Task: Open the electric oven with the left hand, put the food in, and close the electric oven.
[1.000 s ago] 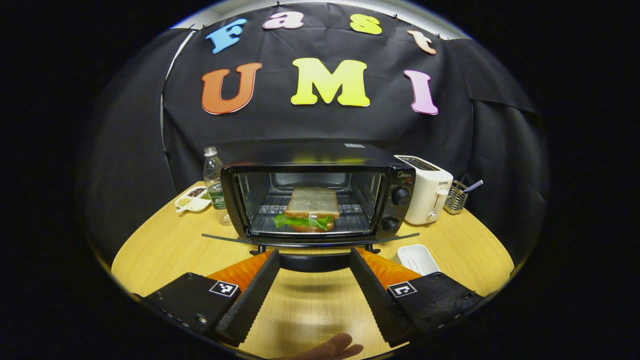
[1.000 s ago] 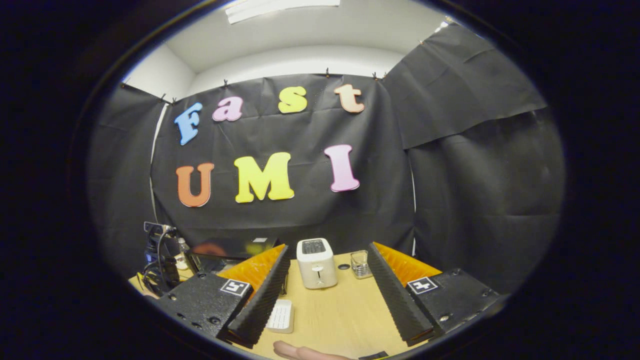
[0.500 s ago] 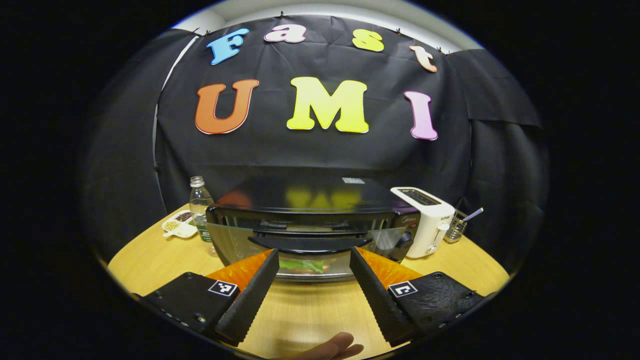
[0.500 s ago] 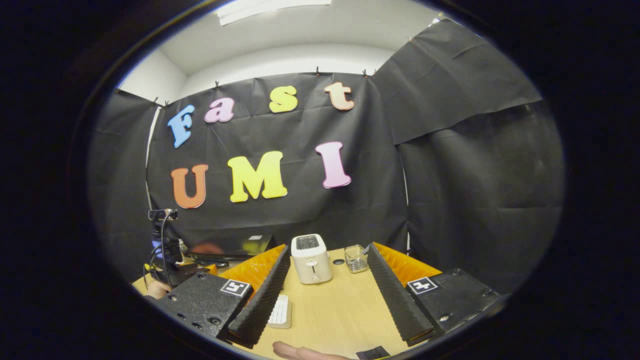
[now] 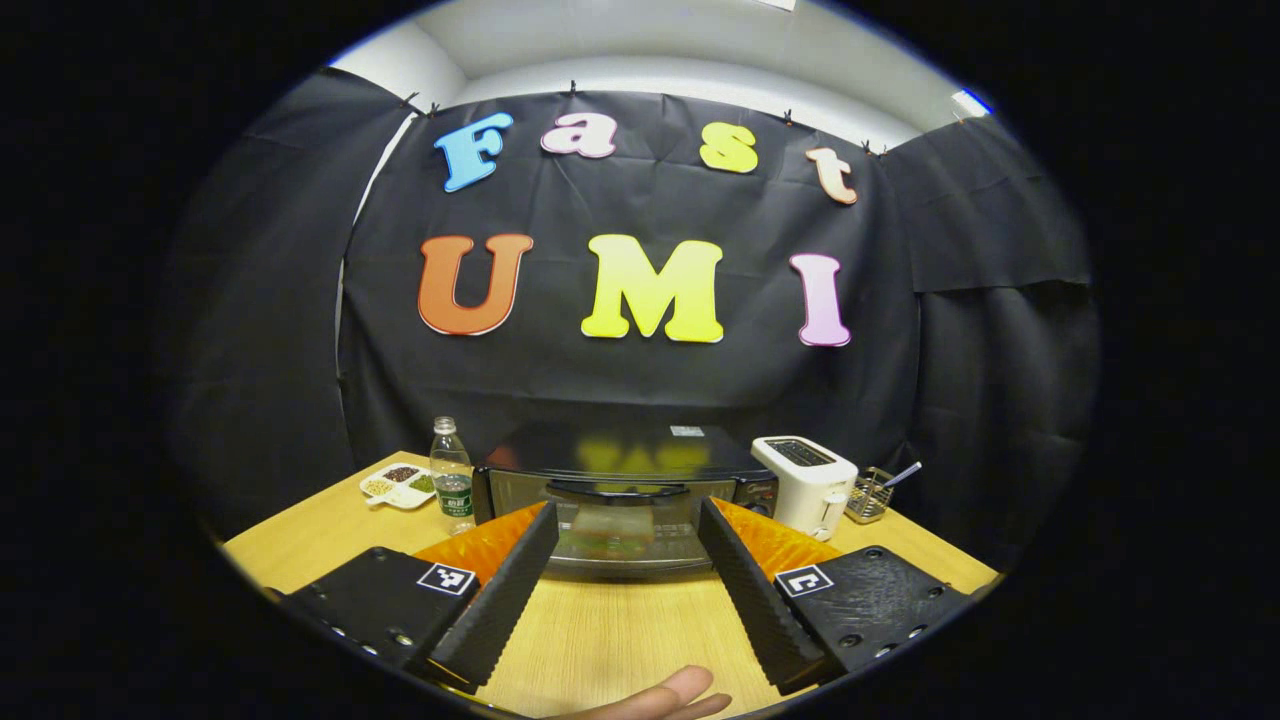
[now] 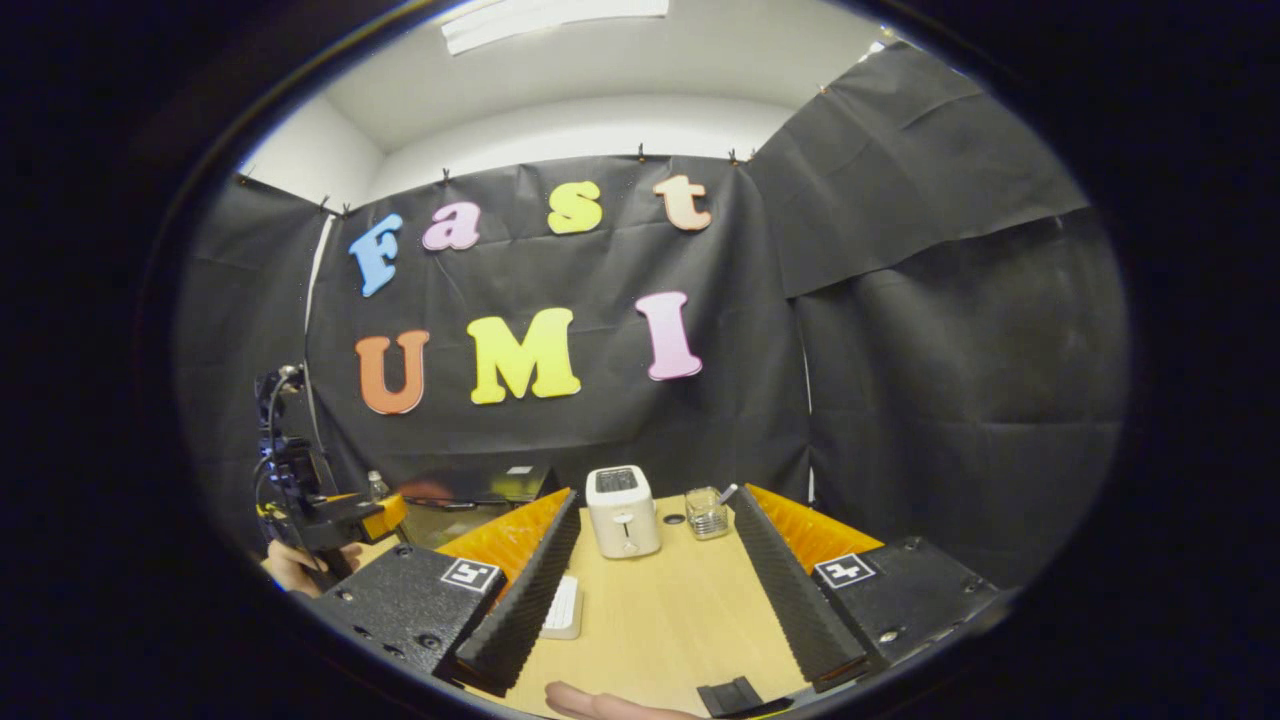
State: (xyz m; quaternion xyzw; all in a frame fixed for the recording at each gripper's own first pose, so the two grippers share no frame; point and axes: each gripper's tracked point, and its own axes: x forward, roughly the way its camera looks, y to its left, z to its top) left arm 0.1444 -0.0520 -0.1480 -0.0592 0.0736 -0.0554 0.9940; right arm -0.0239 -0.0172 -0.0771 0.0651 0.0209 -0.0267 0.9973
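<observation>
Nearest in the left gripper view, one fingertip [image 5: 668,692] is showing at the bottom edge, and the left tongs [image 5: 624,524] are hanging wide apart over the wooden desk [image 5: 620,630], gripping nothing. Just beyond their tips, one electric oven [image 5: 622,500] is standing on the desk with its glass door up against the front and its handle across the top of the door; the food [image 5: 604,538] is showing as a blur behind the glass. To the oven's left, one water bottle [image 5: 452,478] is standing upright, and one small divided dish [image 5: 398,484] is lying farther left. To the right, one white toaster [image 5: 806,484] is standing just beside the oven, with one wire holder [image 5: 872,492] past it. In the right gripper view, the right tongs [image 6: 652,514] are also spread wide and holding nothing over the desk [image 6: 670,620], with one white tray [image 6: 564,608] lying beside the left finger. Farther off, the toaster [image 6: 622,510] and the holder [image 6: 706,512] are standing between the fingers. At far left, this view is showing the other gripper [image 6: 330,510] held in a hand [image 6: 290,566], near the oven [image 6: 470,486].
</observation>
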